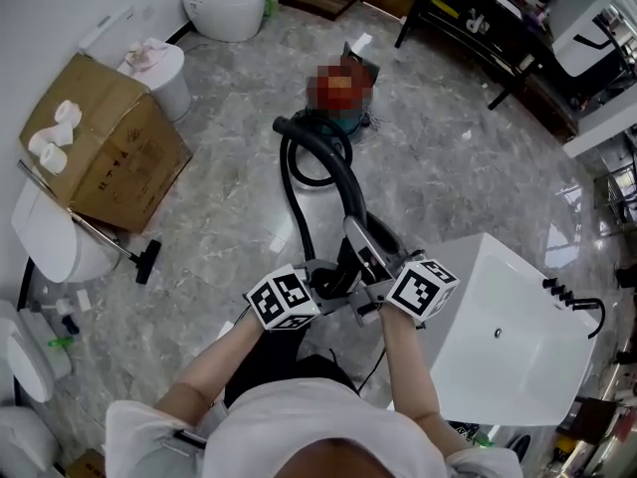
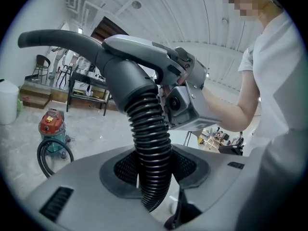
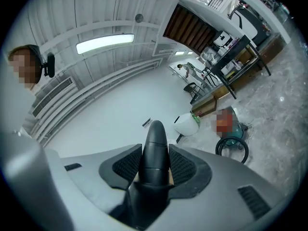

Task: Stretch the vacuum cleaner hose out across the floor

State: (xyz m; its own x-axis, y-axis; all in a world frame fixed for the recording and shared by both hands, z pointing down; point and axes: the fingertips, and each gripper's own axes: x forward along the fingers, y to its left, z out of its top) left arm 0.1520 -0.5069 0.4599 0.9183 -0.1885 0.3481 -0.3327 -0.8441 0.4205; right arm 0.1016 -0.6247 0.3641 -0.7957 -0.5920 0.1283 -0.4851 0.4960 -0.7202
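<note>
A red and teal vacuum cleaner (image 1: 343, 118) stands on the marble floor, and its black hose (image 1: 338, 172) loops from it toward me. My left gripper (image 1: 328, 281) is shut on the ribbed hose (image 2: 150, 162) just below the grey handle (image 2: 144, 49). My right gripper (image 1: 372, 299) is shut on the smooth black curved tube (image 3: 154, 160) at the handle end. The two grippers face each other, held up in front of my body. From the left gripper view the right gripper (image 2: 188, 105) sits right behind the handle. A slack coil of hose (image 3: 233, 149) lies by the cleaner (image 3: 230, 129).
To my left lie a cardboard box (image 1: 109, 147) with toilet rolls, a metal wand with a floor nozzle (image 1: 145, 263) and white toilets (image 1: 227, 3). A white basin (image 1: 503, 337) stands close on my right. Dark shelving (image 1: 478, 18) lines the far side.
</note>
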